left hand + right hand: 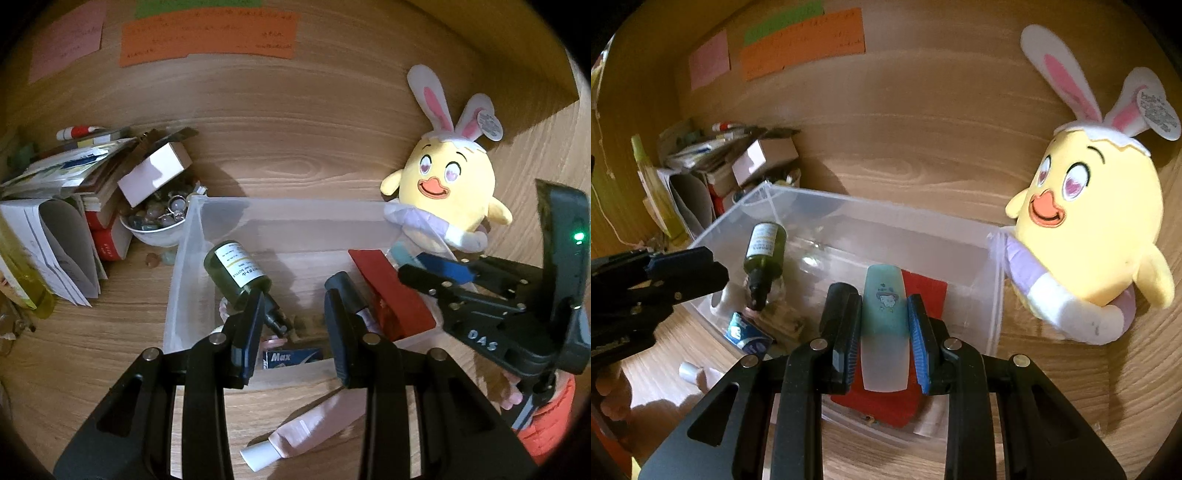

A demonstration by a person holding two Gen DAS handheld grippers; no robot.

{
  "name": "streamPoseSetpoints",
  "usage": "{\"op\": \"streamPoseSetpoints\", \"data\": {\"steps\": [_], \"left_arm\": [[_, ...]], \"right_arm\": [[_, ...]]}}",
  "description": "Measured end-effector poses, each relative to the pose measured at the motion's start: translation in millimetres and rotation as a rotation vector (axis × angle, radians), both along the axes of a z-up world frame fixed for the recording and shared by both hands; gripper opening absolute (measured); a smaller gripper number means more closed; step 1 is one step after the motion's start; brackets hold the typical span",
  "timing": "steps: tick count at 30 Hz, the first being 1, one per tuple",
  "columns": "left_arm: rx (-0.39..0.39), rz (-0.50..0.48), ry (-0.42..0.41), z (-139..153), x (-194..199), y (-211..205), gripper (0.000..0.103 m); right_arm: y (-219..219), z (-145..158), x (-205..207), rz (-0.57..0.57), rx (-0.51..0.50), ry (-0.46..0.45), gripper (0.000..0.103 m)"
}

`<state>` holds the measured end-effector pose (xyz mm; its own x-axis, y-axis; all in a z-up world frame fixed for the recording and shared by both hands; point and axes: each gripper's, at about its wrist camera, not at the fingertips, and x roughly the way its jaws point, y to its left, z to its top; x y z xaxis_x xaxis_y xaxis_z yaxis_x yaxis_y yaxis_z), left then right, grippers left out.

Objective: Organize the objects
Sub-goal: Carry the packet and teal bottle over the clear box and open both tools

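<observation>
translucent plastic bin [995,280], rectangular and thin-walled, sat on wood-grain bench [923,140]. held in right hand-held gripper [884,332]: frosted teal case [884,325], smooth, rounded at both ends, printed with small cartoon figure, clenched between blue ribbed pads [918,347] above bin's near edge, over flat red booklet [925,290]. left hand-held gripper [295,332] hovered released over bin's near corner, gripping nothing. lay inside bin: dark green glass bottle [236,273] with white label and black cap, tilted; blue box marked max [291,359]. leaned against bin's right wall: plush yellow chick [1093,229] with rabbit ears. lay just outside bin on bench: pink tube [306,428] with white cap. crowded bin's far left corner: white bowl of stones [159,221], stacked books and papers [66,177].
</observation>
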<state>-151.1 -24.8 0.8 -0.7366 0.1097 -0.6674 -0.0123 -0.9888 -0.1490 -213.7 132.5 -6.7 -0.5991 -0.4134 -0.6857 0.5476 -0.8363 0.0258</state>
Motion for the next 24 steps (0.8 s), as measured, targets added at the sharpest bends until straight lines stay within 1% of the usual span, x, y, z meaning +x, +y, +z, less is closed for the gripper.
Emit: {"op": "streamPoseSetpoints", "data": {"steps": [4, 7, 9, 10, 12, 14, 15, 16, 17, 18, 19, 20, 21, 22, 24], "left_arm": [[-0.001, -0.005, 0.006, 2, 4, 1, 0.035], [-0.002, -0.005, 0.009, 3, 8, 1, 0.043], [-0.005, -0.004, 0.014, 5, 11, 1, 0.05], [-0.007, -0.003, 0.018, 6, 13, 1, 0.052], [-0.011, -0.002, 0.025, 8, 17, 1, 0.059], [-0.014, 0.0, 0.037, 10, 22, 1, 0.065], [-0.017, 0.0, 0.041, 11, 24, 2, 0.069], [-0.02, 0.001, 0.045, 13, 26, 2, 0.07], [-0.025, 0.003, 0.049, 14, 28, 2, 0.074], [-0.032, 0.008, 0.053, 15, 31, 2, 0.078], [-0.037, 0.012, 0.056, 16, 33, 2, 0.081], [-0.044, 0.017, 0.06, 17, 35, 2, 0.087], [-0.046, 0.019, 0.064, 18, 37, 2, 0.09], [-0.05, 0.018, 0.071, 19, 39, 2, 0.091], [-0.058, 0.011, 0.075, 21, 44, 2, 0.093]], "right_arm": [[-6, -7, -2, 0.003, 0.03, -0.017, 0.023], [-7, -9, -2, 0.003, 0.039, -0.021, 0.023], [-7, -9, -2, 0.004, 0.04, -0.023, 0.023], [-7, -8, -2, 0.003, 0.039, -0.024, 0.024], [-6, -8, -1, 0.001, 0.042, -0.023, 0.03], [-5, -5, 1, -0.004, 0.042, -0.012, 0.04], [-5, -3, 3, -0.007, 0.042, -0.002, 0.043], [-6, -1, 5, -0.007, 0.043, 0.006, 0.049], [-7, 2, 7, -0.008, 0.042, 0.019, 0.055], [-6, 6, 11, -0.008, 0.04, 0.036, 0.059], [-7, 9, 14, -0.008, 0.039, 0.048, 0.067], [-7, 12, 17, -0.01, 0.037, 0.06, 0.072], [-7, 15, 20, -0.011, 0.036, 0.071, 0.074], [-6, 18, 24, -0.009, 0.034, 0.08, 0.078], [-4, 24, 33, -0.002, 0.028, 0.095, 0.079]]}}
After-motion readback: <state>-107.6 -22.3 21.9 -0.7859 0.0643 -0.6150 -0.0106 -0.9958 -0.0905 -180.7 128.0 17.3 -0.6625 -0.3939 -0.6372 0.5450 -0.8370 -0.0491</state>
